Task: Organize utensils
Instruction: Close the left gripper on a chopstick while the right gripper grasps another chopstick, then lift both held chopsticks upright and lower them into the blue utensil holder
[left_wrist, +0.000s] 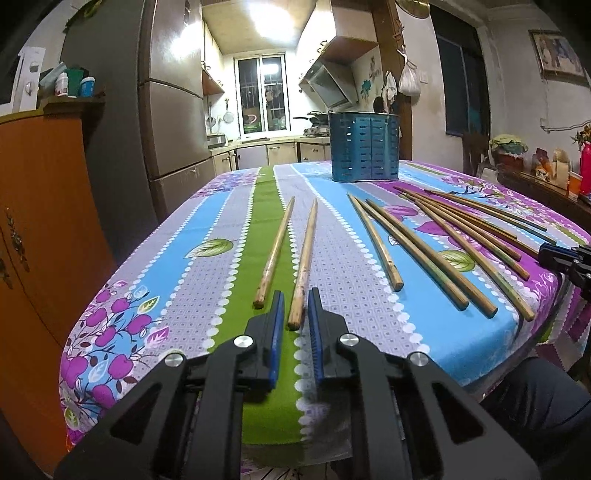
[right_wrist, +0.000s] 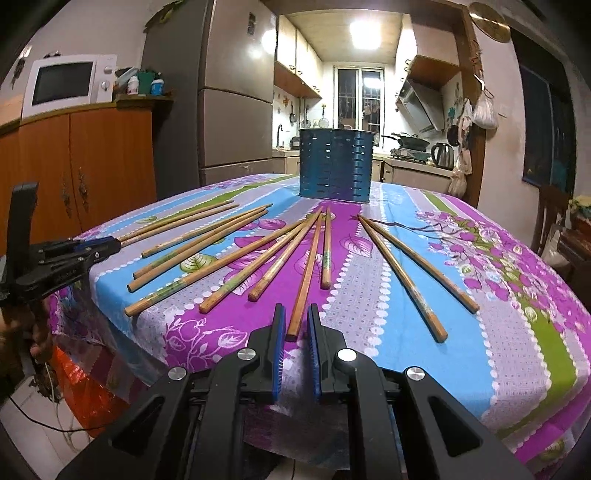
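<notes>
Several wooden chopsticks lie fanned on a flowered tablecloth (left_wrist: 192, 236). At the far end stands a blue perforated utensil holder (left_wrist: 364, 147) (right_wrist: 334, 166). My left gripper (left_wrist: 296, 301) is shut on the near end of one chopstick (left_wrist: 304, 254), which rests on the cloth; a second chopstick (left_wrist: 275, 251) lies just left of it. My right gripper (right_wrist: 295, 314) is shut on the near end of another chopstick (right_wrist: 306, 269) in the middle of the fan. The left gripper (right_wrist: 110, 243) also shows in the right wrist view, and the right gripper (left_wrist: 546, 254) in the left wrist view.
The table's near edge drops off just below both grippers. An orange wooden cabinet (left_wrist: 37, 221) with a microwave (right_wrist: 62, 85) and a grey fridge (left_wrist: 173, 110) stand to the left. A person's leg (left_wrist: 535, 398) is at the near right, a hand (right_wrist: 22, 325) at the left.
</notes>
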